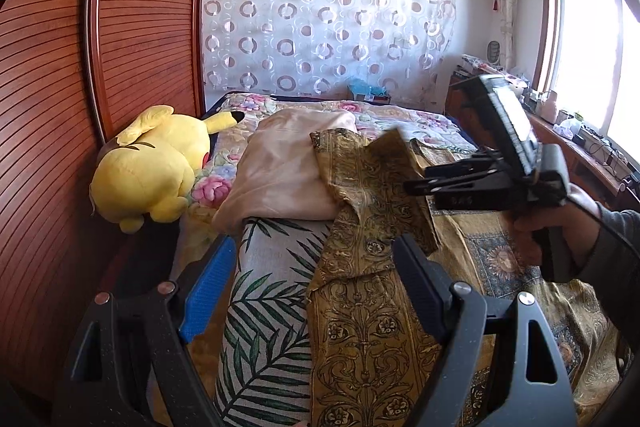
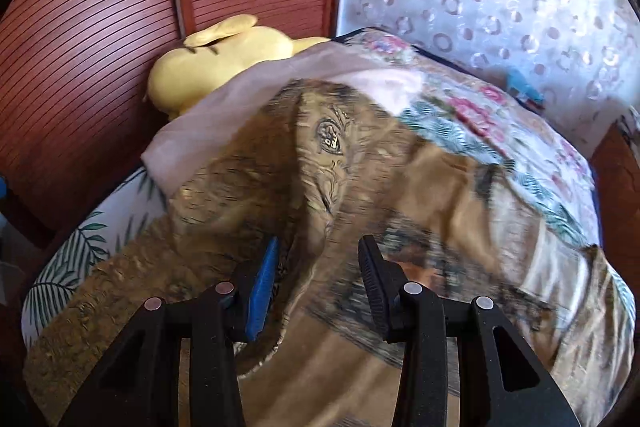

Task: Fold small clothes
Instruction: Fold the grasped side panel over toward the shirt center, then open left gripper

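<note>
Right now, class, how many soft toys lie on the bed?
1. The yellow toy lies at the bed's left edge, against the wooden door, beside the pink cloth. Others may be hidden.

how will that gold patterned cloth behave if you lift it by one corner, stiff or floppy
Probably floppy: the gold patterned cloth already drapes in folds over the bed, and a raised flap by the right gripper sags. It looks thin, so likely light. The rest would probably trail and drag rather than lift flat.
</note>
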